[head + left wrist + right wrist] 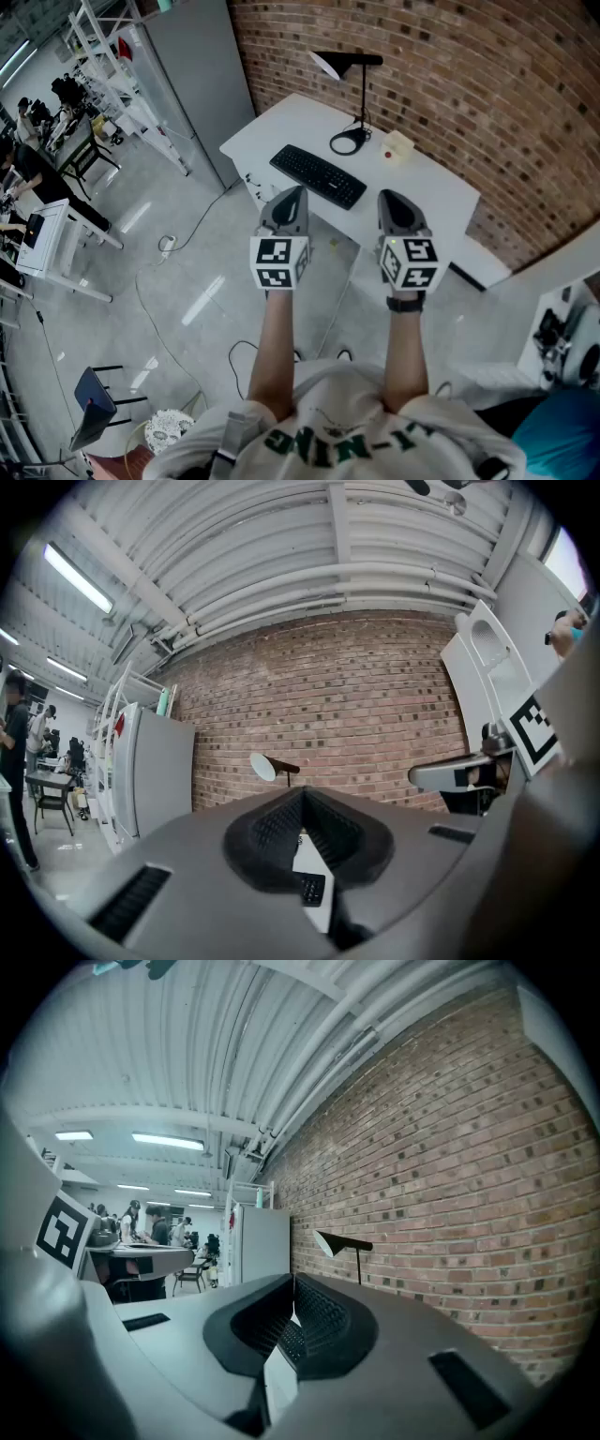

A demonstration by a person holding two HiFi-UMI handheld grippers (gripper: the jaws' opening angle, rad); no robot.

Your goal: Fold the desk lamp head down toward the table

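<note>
The keyboard [317,175] lies across the near side of the tabletop [441,187], before the lamp [361,89]; brick wall [487,84] stands close behind; air above is open.

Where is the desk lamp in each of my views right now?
Head view: the desk lamp stands top centre, at the far end of the white table.
Left gripper view: the lamp sits small, left of centre, just above the grey body.
Right gripper view: the lamp is just right of centre, head pointing left.
Shared landmark: the brick wall behind the lamp.
</note>
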